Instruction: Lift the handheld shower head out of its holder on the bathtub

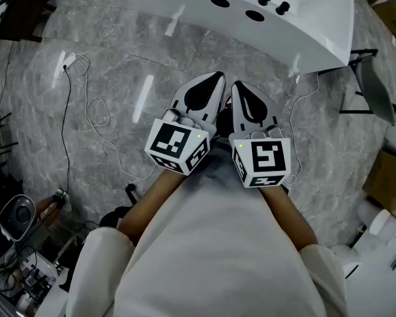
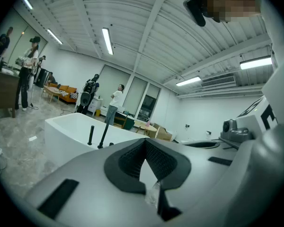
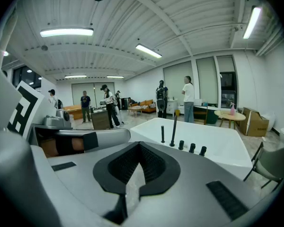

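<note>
Both grippers were held side by side in the middle of the head view, pointing toward the white bathtub at the top of the frame. The jaws of the left gripper were closed with nothing between them, and the jaws of the right gripper were closed and empty too. The handheld shower head, a thin black rod, stood in its holder on the tub rim, left of three black knobs, well apart from both grippers. A white cable lay on the grey marble floor at the left.
</note>
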